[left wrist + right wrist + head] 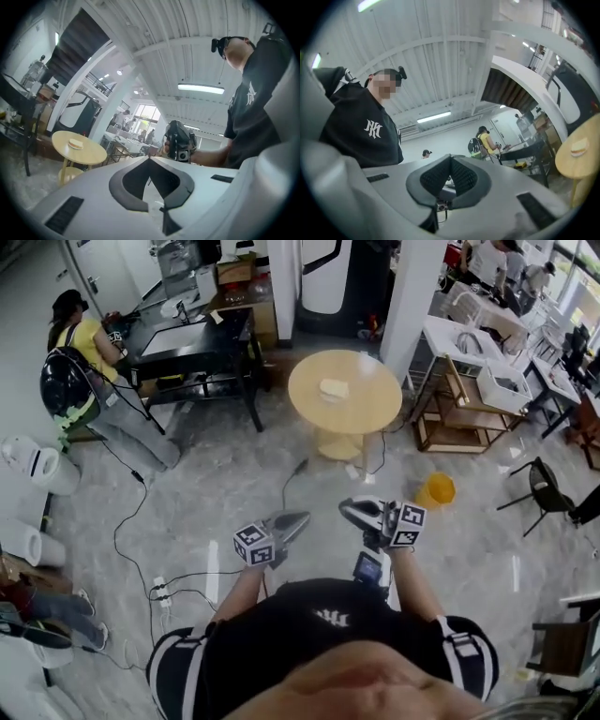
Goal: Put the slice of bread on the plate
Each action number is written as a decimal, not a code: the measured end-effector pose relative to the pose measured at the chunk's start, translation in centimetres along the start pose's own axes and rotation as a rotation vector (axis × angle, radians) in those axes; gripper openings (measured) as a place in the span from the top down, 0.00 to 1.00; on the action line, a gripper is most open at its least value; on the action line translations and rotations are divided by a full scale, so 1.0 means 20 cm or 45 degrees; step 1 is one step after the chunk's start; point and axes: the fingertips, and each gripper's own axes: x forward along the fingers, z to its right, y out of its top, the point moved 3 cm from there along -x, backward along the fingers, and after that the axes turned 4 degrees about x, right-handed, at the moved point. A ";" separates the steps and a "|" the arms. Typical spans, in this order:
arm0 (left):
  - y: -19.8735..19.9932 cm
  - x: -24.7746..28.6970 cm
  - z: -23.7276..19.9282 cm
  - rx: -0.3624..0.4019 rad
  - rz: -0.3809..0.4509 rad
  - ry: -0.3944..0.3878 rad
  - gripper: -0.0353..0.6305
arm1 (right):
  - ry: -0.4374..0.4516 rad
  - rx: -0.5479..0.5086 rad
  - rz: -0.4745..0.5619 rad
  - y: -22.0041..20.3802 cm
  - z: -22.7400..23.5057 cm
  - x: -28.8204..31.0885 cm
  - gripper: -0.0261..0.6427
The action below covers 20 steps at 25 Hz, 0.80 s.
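A pale slice of bread (334, 388) lies on a round wooden table (361, 413) a few steps ahead of me; I cannot make out a plate. It also shows in the left gripper view as the bread (75, 143) on the table (91, 154), and at the right edge of the right gripper view as the bread (579, 147). My left gripper (300, 519) and right gripper (345, 508) hang in front of my chest, tips turned toward each other, far from the table. Both are shut with nothing between the jaws. The left gripper's own tips (149, 158) and the right gripper's own tips (450, 155) meet.
A black desk (197, 343) with a seated person in yellow (80, 338) stands at the left. Cables (141, 512) run over the marble floor. A yellow bucket (436, 490), a wooden rack (459, 413) and a black chair (548, 486) sit right of the table. A white pillar (412, 296) rises behind it.
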 end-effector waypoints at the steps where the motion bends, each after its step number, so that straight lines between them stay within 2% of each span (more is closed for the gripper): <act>1: 0.00 0.01 0.02 0.005 -0.006 -0.031 0.93 | 0.004 -0.046 0.005 0.04 -0.02 0.00 0.96; 3: -0.05 0.04 0.03 0.020 -0.047 -0.052 0.93 | -0.067 -0.104 0.024 0.06 -0.02 -0.04 0.96; 5: -0.08 0.07 -0.02 0.056 -0.055 0.039 0.93 | -0.196 -0.127 0.039 0.03 0.01 -0.12 0.96; 7: -0.09 0.11 -0.04 0.065 -0.018 0.125 0.93 | -0.276 -0.128 0.010 -0.04 0.00 -0.22 0.96; 9: -0.11 0.15 0.00 0.036 0.002 0.110 0.93 | -0.307 -0.118 -0.039 -0.12 -0.03 -0.30 0.96; 13: -0.22 0.22 0.07 0.005 -0.109 -0.001 0.93 | -0.294 -0.095 -0.086 -0.19 -0.05 -0.37 0.96; 16: -0.25 0.25 0.08 -0.033 -0.144 -0.004 0.93 | -0.263 -0.098 -0.043 -0.17 -0.05 -0.39 0.96; 18: -0.29 0.28 0.07 -0.087 -0.144 -0.005 0.93 | -0.234 -0.113 -0.029 -0.13 -0.05 -0.38 0.96; 20: -0.36 0.31 0.04 -0.194 -0.112 -0.002 0.93 | -0.207 -0.132 -0.046 -0.11 -0.05 -0.37 0.96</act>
